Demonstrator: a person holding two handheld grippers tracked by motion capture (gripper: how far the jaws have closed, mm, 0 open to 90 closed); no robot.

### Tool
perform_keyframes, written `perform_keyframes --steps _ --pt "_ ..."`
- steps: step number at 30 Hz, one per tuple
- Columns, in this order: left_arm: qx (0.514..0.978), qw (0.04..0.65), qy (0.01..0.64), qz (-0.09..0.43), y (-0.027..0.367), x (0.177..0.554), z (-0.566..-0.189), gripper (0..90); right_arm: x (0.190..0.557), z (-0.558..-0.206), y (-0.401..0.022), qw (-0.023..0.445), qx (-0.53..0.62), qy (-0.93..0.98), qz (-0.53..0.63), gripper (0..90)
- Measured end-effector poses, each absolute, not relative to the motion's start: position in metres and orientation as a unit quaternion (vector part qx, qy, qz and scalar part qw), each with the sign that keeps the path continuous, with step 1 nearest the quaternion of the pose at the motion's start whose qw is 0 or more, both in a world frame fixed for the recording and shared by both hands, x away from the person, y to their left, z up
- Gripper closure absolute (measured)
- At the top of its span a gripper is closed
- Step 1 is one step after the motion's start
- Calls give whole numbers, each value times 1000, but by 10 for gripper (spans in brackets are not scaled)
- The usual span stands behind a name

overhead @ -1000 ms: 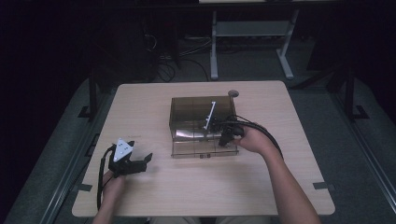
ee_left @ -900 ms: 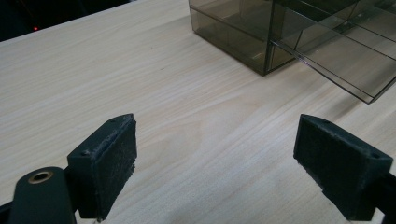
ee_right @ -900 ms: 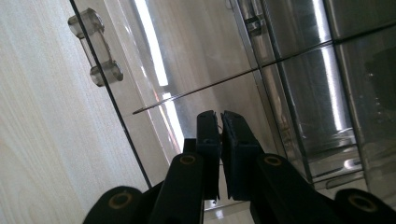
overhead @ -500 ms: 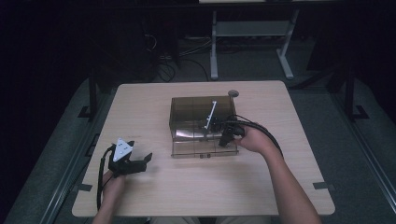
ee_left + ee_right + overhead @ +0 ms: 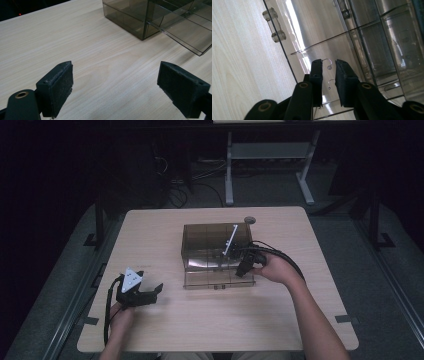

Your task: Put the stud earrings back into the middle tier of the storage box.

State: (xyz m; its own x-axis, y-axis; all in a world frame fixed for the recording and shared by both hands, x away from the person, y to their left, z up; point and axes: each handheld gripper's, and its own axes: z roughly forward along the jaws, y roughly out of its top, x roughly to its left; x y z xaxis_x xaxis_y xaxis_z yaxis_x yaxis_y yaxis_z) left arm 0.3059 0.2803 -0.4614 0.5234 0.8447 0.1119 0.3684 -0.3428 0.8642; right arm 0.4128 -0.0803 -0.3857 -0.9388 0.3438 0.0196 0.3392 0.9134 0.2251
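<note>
Earrings (image 5: pixel 328 65), small wire hooks with a bead, are seen lying in a front compartment of the smoked plastic organizer box (image 5: pixel 207 247), which sits near the middle of the tabletop (image 5: pixel 200 330), slightly toward the far edge. The right tool (image 5: pixel 329 72) is poised directly over that compartment; its jaws have just been opening and stand a narrow gap apart, with nothing pressed between the pads, one hook showing just beyond their tips. The left tool (image 5: pixel 146 295) is held near the left edge of the tabletop, jaws spread wide and empty.

A likely mishap is judged to be a snag: a hook could catch on a foam pad and be dragged out when the right tool is lifted, or be flicked over a divider. The thin compartment walls leave little side room for the jaws, and the box could be nudged. Ample bare tabletop is available along the near edge and both sides.
</note>
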Motion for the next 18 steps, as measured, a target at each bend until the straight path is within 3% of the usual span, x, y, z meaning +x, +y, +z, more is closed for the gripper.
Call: perform_keyframes --steps 18 --pt "768 417 393 285 281 304 -461 128 403 -370 -94 13 187 973 135 648"
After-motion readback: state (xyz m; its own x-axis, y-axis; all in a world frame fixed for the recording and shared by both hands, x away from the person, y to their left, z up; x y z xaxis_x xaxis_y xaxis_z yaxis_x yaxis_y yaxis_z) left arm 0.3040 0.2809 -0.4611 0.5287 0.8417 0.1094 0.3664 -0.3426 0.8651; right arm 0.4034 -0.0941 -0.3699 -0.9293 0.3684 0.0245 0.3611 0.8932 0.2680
